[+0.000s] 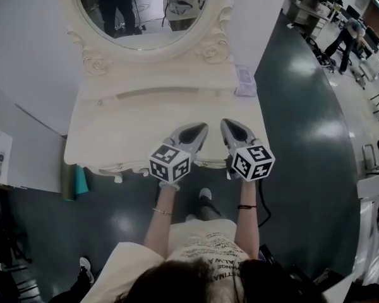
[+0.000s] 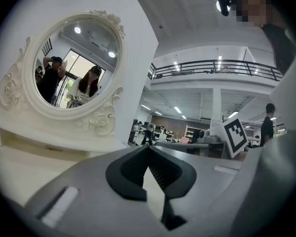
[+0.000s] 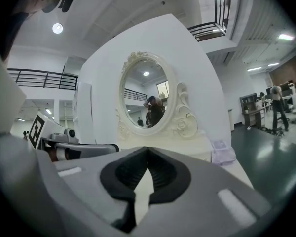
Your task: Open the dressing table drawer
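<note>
The white dressing table (image 1: 114, 131) with its oval mirror (image 1: 145, 17) stands in front of me. Only its carved front edge (image 1: 123, 166) shows below the top; the drawer face is hidden from the head view. My left gripper (image 1: 202, 127) hovers over the front right part of the tabletop, shut and holding nothing. Beside it, my right gripper (image 1: 226, 122) is also shut and holds nothing. In the left gripper view the left gripper (image 2: 148, 146) points across the tabletop toward the mirror (image 2: 74, 63). The right gripper (image 3: 148, 148) faces the mirror (image 3: 148, 95) too.
A small pale lilac box (image 1: 245, 81) lies at the table's back right corner, also in the right gripper view (image 3: 222, 152). A teal object (image 1: 81, 182) leans by the table's left front leg. White wall panels (image 1: 25, 62) stand behind and to the left. Dark glossy floor (image 1: 303, 144) lies to the right.
</note>
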### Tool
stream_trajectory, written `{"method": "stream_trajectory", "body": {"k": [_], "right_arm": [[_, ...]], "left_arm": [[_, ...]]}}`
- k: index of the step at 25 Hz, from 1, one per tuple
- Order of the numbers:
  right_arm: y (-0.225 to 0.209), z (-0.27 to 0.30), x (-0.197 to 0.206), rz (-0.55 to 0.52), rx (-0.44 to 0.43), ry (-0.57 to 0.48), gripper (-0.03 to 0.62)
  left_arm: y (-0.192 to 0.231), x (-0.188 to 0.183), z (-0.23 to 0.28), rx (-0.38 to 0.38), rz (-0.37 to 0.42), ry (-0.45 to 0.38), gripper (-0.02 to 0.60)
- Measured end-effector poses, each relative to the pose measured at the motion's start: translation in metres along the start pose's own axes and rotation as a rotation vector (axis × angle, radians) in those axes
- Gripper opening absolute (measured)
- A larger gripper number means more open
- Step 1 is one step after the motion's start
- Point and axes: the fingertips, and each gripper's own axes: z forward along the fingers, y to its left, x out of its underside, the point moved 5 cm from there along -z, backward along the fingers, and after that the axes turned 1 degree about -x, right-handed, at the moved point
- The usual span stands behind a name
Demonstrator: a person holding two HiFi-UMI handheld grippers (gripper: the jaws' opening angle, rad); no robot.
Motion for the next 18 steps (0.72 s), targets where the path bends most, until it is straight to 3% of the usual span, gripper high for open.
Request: {"method": "stream_trajectory", "body": {"k": [18], "right_arm": [[-0.055, 0.064, 0.000, 0.016, -0.054, 0.082, 0.003]], "left_arm": [[0.049, 0.002, 0.064, -0.050, -0.045, 0.053, -0.002]]}}
